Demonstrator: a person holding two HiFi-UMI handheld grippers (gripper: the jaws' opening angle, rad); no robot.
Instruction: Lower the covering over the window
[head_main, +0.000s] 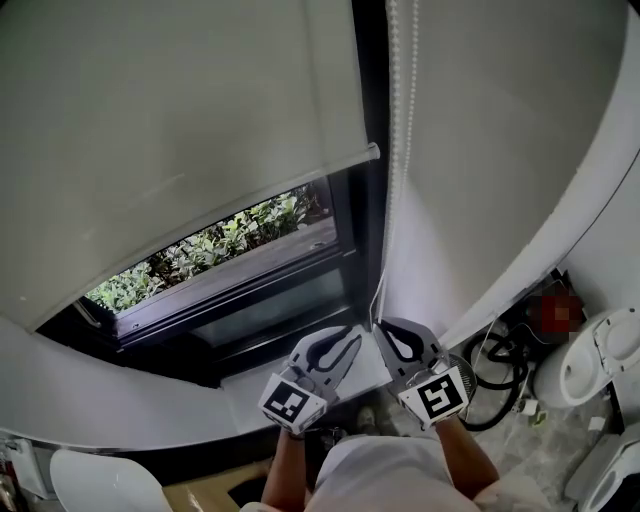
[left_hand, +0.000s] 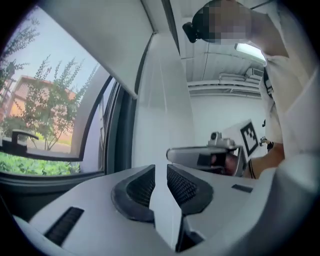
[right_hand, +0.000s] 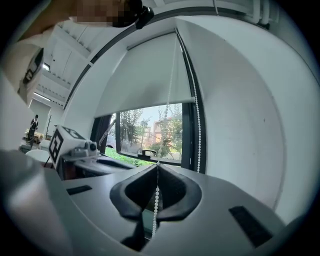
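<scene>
A white roller blind (head_main: 170, 130) hangs partway down the window, its bottom rail (head_main: 250, 195) above the strip of glass still showing. The white bead chain (head_main: 398, 100) drops along the wall to the right of the frame. My right gripper (head_main: 385, 335) is shut on this chain; in the right gripper view the bead chain (right_hand: 156, 197) runs between the closed pads of the right gripper (right_hand: 157, 167), and the blind (right_hand: 145, 80) rises behind. My left gripper (head_main: 345, 345) sits just left of it, open, with nothing between the jaws of the left gripper (left_hand: 161, 175).
The dark window frame (head_main: 270, 300) and white sill (head_main: 250, 385) lie below the blind, with green shrubs (head_main: 230, 240) outside. A toilet (head_main: 590, 365) and black cables (head_main: 500, 365) are on the floor at right. The curved white wall (head_main: 500, 180) stands beside the chain.
</scene>
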